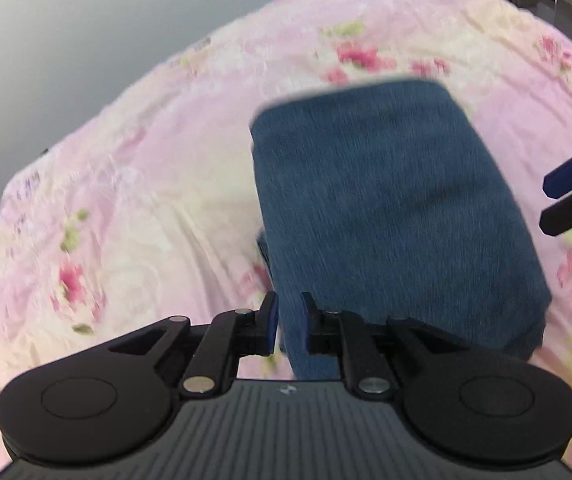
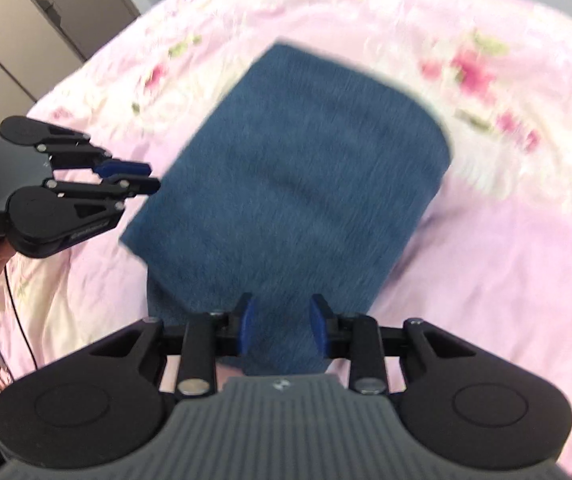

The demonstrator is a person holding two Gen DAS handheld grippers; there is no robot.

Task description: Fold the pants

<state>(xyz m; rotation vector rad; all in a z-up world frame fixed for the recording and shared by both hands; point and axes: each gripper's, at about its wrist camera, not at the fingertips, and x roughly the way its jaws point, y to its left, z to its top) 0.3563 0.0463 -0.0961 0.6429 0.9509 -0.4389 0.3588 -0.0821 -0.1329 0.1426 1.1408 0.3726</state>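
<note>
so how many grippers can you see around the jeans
2. The left gripper sits at the folded jeans' left edge; the right gripper is at their near end, denim between its fingers.

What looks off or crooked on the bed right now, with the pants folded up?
Nothing serious. The folded pants form a compact blue block on the floral bedspread, but the layers are not flush: a lower layer sticks out past the top one near the left edge. Both frames are blurred.
</note>
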